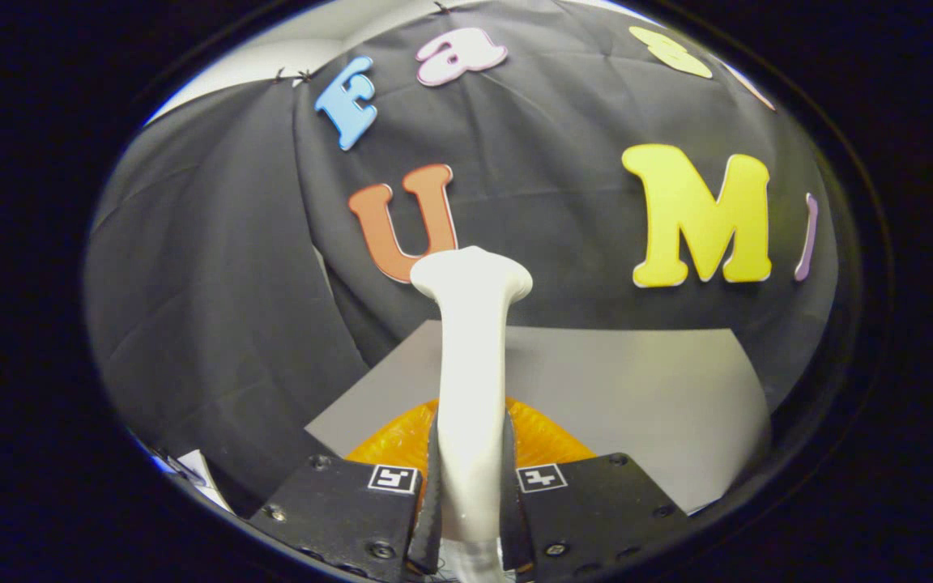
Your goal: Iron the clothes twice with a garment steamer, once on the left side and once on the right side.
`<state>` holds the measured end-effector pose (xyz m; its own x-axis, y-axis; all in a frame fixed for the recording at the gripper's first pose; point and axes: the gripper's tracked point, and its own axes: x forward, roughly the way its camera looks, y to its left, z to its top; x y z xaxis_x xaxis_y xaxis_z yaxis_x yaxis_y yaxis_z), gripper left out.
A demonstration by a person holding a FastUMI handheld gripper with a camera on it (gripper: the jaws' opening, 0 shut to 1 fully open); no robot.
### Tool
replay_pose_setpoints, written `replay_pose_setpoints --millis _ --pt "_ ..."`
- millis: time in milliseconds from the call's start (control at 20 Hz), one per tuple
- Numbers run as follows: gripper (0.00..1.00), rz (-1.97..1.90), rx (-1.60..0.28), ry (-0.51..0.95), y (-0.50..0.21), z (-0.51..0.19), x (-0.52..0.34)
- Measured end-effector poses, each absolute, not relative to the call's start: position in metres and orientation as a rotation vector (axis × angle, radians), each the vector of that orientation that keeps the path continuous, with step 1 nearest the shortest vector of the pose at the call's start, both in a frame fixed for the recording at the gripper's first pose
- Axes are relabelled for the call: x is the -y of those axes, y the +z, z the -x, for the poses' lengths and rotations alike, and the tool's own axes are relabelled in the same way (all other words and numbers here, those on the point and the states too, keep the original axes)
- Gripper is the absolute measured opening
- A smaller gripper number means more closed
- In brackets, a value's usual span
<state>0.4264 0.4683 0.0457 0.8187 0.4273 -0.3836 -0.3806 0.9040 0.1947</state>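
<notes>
the gripper [470,518] is clamped on the steamer [470,356], whose long axis runs straight ahead between the fingers, head raised over the orange clothes [539,441] just below.

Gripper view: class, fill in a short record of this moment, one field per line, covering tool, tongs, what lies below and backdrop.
tool: white garment steamer, handle rising between the fingers, flared head at top
tongs: both fingers pressed on the steamer's handle
below the tool: orange translucent object, partly hidden, identity unclear
surface: grey table beyond the fingers
backdrop: black cloth wall
clothes: none identifiable here
</notes>
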Motion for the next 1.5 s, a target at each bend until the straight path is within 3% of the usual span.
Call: replay_pose_setpoints --millis 250,600,900,1100,1500 --pt "0.31 -0.146 -0.350 0.468 0.077 -0.372 -0.429" --pt "0.31 -0.119 -0.214 0.394 0.129 -0.310 -0.337" --pt "0.31 -0.066 -0.035 0.233 0.183 -0.252 -0.242" --pt "0.31 0.036 0.101 0.004 0.223 -0.217 -0.159" --pt "0.31 0.148 0.215 -0.171 0.268 -0.215 -0.087"
